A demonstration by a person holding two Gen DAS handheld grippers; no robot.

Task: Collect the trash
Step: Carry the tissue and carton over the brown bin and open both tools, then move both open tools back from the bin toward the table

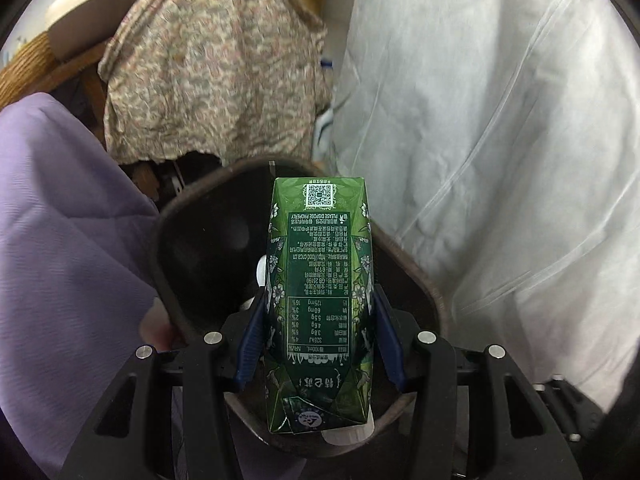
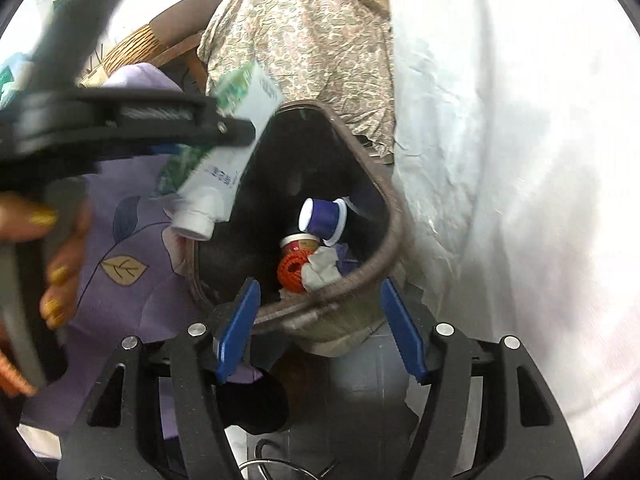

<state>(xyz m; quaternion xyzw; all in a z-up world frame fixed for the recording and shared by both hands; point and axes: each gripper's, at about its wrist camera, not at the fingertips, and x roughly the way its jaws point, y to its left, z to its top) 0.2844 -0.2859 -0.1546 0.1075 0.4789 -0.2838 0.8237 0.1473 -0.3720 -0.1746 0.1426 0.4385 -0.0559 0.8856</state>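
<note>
The dark bin (image 2: 394,236) is hemmed in closely: a purple cloth with a leaf print (image 2: 132,256) is pressed against its left rim, a floral-patterned cloth (image 1: 212,68) is draped behind it, and a white sheet (image 1: 500,120) is hung along its right side. A woven basket (image 1: 24,68) is seen well behind the bin, to the left.

Inside the bin, a blue-and-white cup (image 2: 324,218), an orange ridged item (image 2: 294,270), a crumpled tissue (image 2: 322,270) and a small brown-topped pot (image 2: 298,244) are piled together at the bottom. What lies beneath them is lost in shadow, and the near rim is blurred in the right wrist view.

The green carton (image 1: 320,292) is clamped between the blue pads of the left gripper (image 1: 318,344) — held lengthwise over the bin's mouth, its far end above the opening. In the right wrist view the same gripper is smeared by motion, with a hand (image 2: 52,264) on its handle; the carton's white cap end is seen tilted down at the bin's left rim.

The right gripper (image 2: 320,332) is held apart, nothing between its pads, just in front of the bin's near rim.
</note>
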